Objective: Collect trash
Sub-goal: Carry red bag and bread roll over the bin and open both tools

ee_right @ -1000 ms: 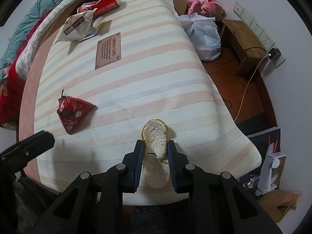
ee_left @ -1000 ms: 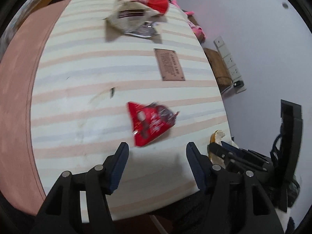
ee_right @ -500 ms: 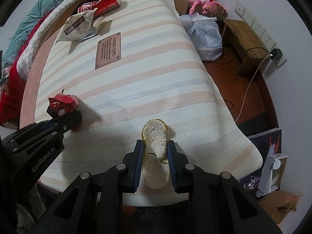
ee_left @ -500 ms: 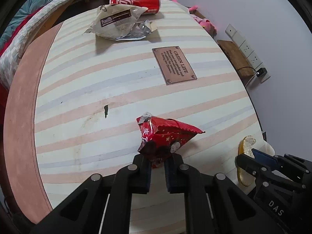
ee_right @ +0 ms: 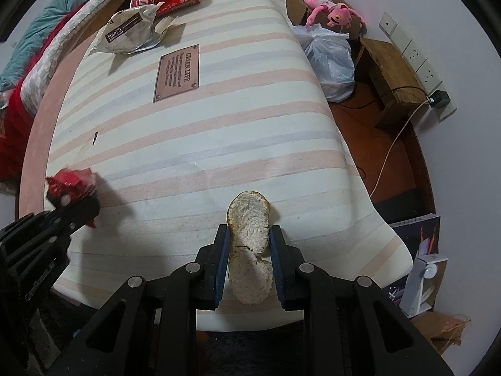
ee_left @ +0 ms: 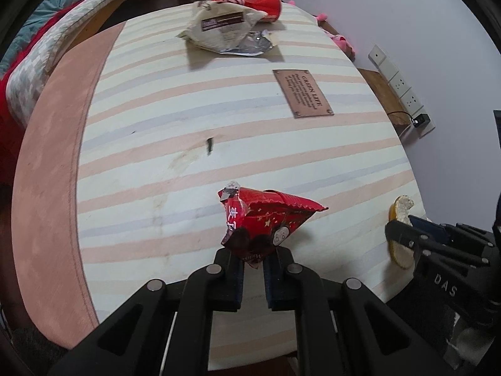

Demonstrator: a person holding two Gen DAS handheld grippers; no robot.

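My left gripper [ee_left: 253,258] is shut on a crumpled red snack wrapper [ee_left: 266,219] and holds it just above the striped mattress [ee_left: 188,119]; the wrapper also shows in the right wrist view [ee_right: 70,183]. My right gripper [ee_right: 249,244] is shut on a piece of orange peel [ee_right: 249,238], white side up, over the mattress's near edge; the peel also shows in the left wrist view [ee_left: 400,228]. A white Franzzi bag [ee_left: 222,26] and a red cup [ee_left: 260,0] lie at the far end.
A brown label plate [ee_left: 302,92] is fixed on the mattress. A white plastic bag [ee_right: 328,59], a pink plush toy [ee_right: 328,3], a wooden box [ee_right: 394,78] and a wall socket strip [ee_right: 419,59] are on the right. Bedding [ee_left: 37,56] lies on the left.
My left gripper closed on the red wrapper and lifted it off the mattress, drawing it back slightly. My right gripper has stayed still with the peel.
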